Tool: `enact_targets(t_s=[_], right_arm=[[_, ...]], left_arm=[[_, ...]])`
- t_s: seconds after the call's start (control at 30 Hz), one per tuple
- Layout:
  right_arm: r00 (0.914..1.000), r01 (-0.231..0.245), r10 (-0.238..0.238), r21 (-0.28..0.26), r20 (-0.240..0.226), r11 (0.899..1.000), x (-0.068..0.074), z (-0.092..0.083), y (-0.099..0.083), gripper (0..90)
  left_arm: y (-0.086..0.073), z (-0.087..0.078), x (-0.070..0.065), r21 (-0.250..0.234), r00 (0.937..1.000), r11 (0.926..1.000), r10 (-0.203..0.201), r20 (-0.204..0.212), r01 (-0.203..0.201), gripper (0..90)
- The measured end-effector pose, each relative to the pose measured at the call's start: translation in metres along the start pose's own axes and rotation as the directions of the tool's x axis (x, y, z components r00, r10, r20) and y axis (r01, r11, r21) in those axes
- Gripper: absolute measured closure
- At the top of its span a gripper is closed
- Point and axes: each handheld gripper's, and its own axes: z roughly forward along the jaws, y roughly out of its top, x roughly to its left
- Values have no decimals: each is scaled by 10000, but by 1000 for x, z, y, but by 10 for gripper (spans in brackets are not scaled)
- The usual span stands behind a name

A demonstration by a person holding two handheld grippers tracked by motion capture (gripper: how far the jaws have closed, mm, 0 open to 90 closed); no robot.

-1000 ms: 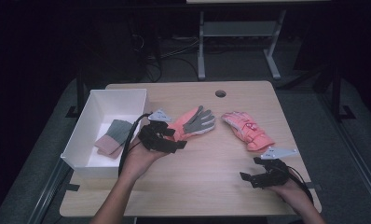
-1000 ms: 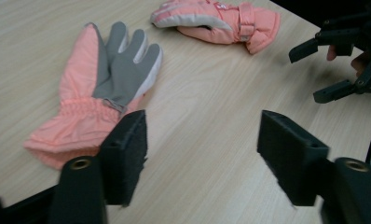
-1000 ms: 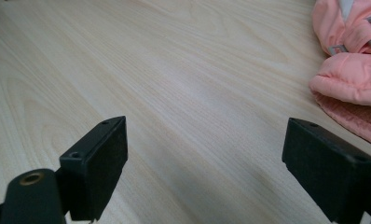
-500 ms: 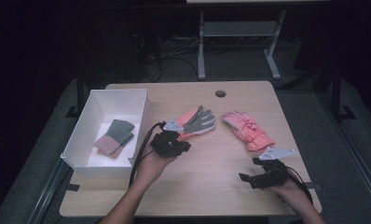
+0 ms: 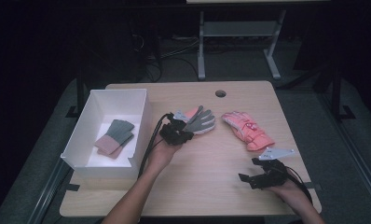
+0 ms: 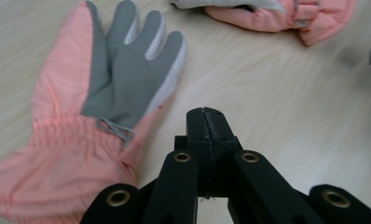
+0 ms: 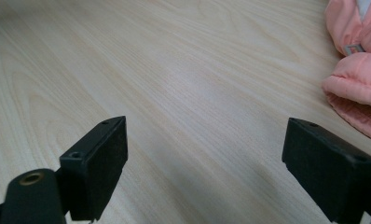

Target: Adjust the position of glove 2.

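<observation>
Lying palm-up, pink glove [image 6: 81, 121] shows grey palm, gathered cuff.

Overhead camera, two close table-level [image 5: 197, 163] views

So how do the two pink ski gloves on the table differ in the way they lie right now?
The left glove lies grey palm up with fingers spread, right beside the shut left gripper. The right glove lies with its pink padded back up, fingers together, farther from the left gripper and clear of the open right gripper. Both are pink, lie flat on the wooden table and are held by neither gripper.
</observation>
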Motion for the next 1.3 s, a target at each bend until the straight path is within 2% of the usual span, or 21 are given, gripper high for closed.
enact_targets(t_s=[0.17,0.3,0.37,0.4,0.47,0.7,0.77,0.93,1.3], right_arm=[[9999,34,-34,55,-107,10000,1,1,0,138],[9998,73,-71,101,-169,9999,3,2,0,138],[9998,51,-49,114,-193,9999,3,2,0,138],[9998,86,-84,109,-196,9999,2,2,0,138],[9998,96,-95,82,-201,9999,2,2,0,139],[9996,101,-97,145,-279,9998,3,3,0,140],[9995,114,-110,135,-291,9998,4,2,0,140],[9996,71,-67,115,-277,9999,3,1,-1,140],[9995,137,-134,113,-270,9998,3,2,0,140]], left_arm=[[9,15,13,59,9993,9999,153,-348,-151,898],[13,26,25,84,9988,10000,-17,-488,21,897],[14,31,32,74,9973,10000,-57,-738,63,898],[15,33,35,36,9976,9999,-138,-679,141,898],[17,36,41,159,9962,9998,-54,-870,68,898],[19,51,55,224,9944,9990,-368,-986,392,897],[18,55,57,284,9956,9982,-509,-788,533,898],[17,56,53,523,9978,9975,-455,-478,480,899],[8,47,28,856,9997,9963,-89,221,70,899]])
